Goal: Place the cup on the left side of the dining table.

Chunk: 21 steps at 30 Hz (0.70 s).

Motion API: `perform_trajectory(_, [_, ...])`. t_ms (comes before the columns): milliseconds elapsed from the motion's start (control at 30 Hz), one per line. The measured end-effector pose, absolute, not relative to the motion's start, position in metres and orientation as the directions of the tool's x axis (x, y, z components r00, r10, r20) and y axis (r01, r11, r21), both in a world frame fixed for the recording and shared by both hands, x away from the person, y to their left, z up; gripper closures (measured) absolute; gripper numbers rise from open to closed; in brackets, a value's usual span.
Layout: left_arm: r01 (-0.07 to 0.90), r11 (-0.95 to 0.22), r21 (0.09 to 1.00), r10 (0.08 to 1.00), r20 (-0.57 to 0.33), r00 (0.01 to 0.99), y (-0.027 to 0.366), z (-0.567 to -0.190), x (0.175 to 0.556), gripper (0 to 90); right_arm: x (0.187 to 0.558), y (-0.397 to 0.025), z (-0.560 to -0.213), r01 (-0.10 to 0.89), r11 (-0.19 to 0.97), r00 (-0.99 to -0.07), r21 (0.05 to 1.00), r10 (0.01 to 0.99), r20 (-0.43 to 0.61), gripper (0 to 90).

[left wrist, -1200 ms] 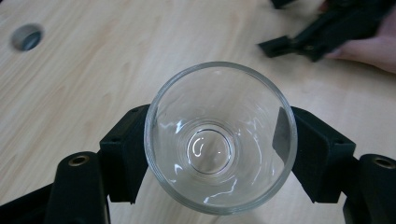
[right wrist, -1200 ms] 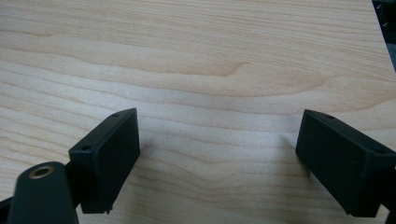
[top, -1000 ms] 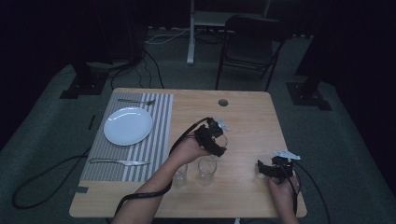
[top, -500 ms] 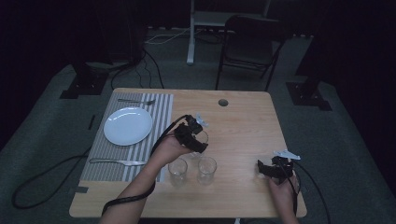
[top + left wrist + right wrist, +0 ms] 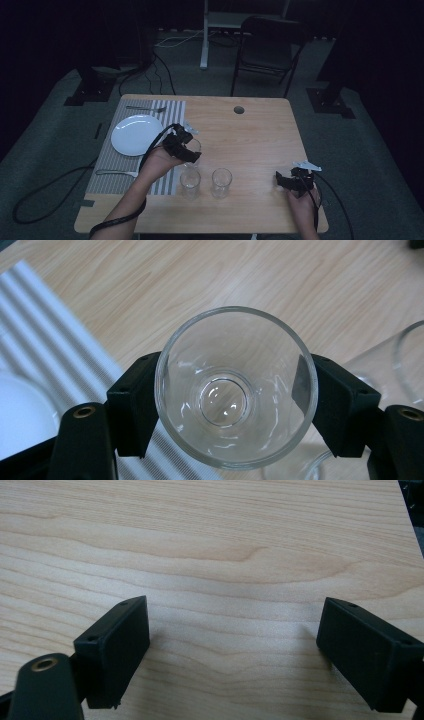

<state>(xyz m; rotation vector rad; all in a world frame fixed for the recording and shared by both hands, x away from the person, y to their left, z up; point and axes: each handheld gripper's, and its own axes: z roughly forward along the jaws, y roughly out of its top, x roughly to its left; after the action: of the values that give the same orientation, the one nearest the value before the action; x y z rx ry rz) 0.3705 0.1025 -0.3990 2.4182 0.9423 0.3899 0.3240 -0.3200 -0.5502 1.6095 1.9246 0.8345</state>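
Compared with a second ago, my left tool has carried its glass leftward across the surface, from out past the two standing glasses to a spot just beside the striped placemat. My right tool is staying where it was, near the surface's right front corner.

In the left gripper view I am pinching the glass between both jaws, one pad pressing on each side of its wall, and I am looking straight down into its empty bottom. The placemat's stripes are running under the left jaw, and the rim of another glass is showing at the right edge.

From the high view, two more glasses are standing just in front of my left hand: the nearer glass at the placemat's edge and the farther glass to its right, both close beneath the held one. A white plate is lying on the placemat, with a fork behind it and a knife in front.

In the right gripper view my right tool is spread wide over bare wood, gripping nothing.
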Motion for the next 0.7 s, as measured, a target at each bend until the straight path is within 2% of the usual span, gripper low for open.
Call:
perform_trajectory(233, [0.612,-0.555,0.563,0.77,0.071,0.633,0.137,-0.407,0.374,29.3,0.324,-0.32,-0.55,0.68,0.118,-0.184,0.724,0.983,0.012,13.8])
perform_trajectory(367, [0.637,-0.556,0.534,0.79,0.099,0.606,0.149,-0.415,0.377,29.3,0.324,-0.32,-0.55,0.68,0.119,-0.185,0.724,0.983,0.012,13.8])
perform_trajectory(600, [0.682,-0.497,0.537,0.846,0.123,0.519,0.168,-0.426,0.381,29.3,0.324,-0.32,-0.55,0.68,0.118,-0.184,0.723,0.983,0.012,13.8])
perform_trajectory(700, [0.701,-0.472,0.534,0.86,0.103,0.5,0.176,-0.429,0.384,29.3,0.324,-0.32,-0.55,0.68,0.118,-0.184,0.724,0.983,0.013,13.8])
